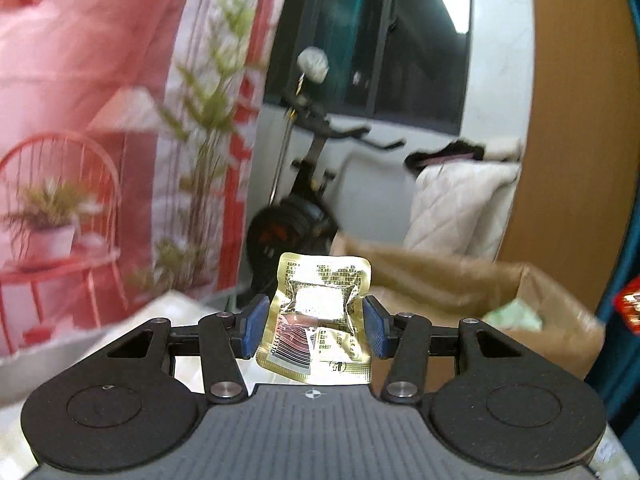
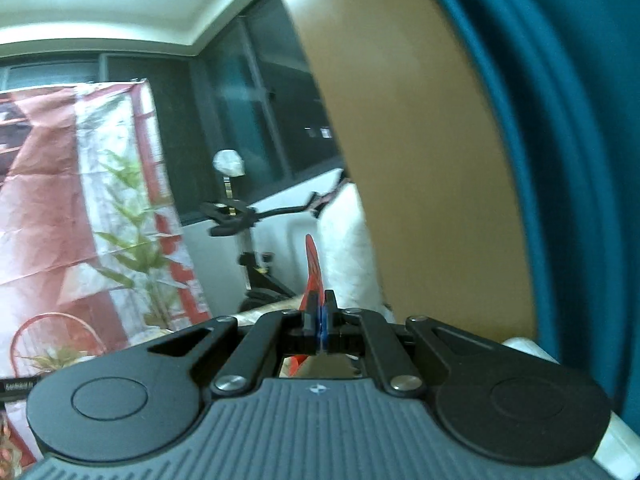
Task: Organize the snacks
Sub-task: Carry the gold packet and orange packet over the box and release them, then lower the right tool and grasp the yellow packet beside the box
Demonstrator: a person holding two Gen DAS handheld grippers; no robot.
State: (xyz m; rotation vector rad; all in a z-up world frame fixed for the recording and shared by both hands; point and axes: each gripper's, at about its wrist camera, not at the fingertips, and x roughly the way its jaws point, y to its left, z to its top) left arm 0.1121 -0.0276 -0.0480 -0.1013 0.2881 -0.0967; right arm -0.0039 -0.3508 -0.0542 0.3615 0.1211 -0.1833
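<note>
Holding a gold foil sachet [image 1: 318,320] across its width, my left tool [image 1: 316,326] stands partly open, its blue pads [image 1: 252,330] pressing the two side seams so the packet stands upright between them with its barcode end toward the camera. The pads bear mostly on crimped edges and the puffy middle, so I judge that grip shallow: a quick swing or a twist of the wrist could let the slick foil pivot or slide out. My right tool [image 2: 322,322] is fully closed on a thin red packet [image 2: 313,268], pinched edge-on so that it sticks up past the fingertips like a blade. That one looks firmly clamped, but so little of it lies between the pads that the long free end could flap, and if it brushed anything it might lever itself loose. Beyond the left tool, low and to the right, sits an open cardboard box [image 1: 552,320] with something pale green inside, which I take to be where the snacks belong; its near flap stands raised and could catch a packet brought in low. The red packet shows at the right edge of the left view, so my two hands are close, and crossing them over the box risks a bump. Further out, both views are blurred, and an exercise bike [image 1: 308,200], a printed backdrop [image 1: 100,120] and a brown panel [image 2: 420,160] crowd the space.
</note>
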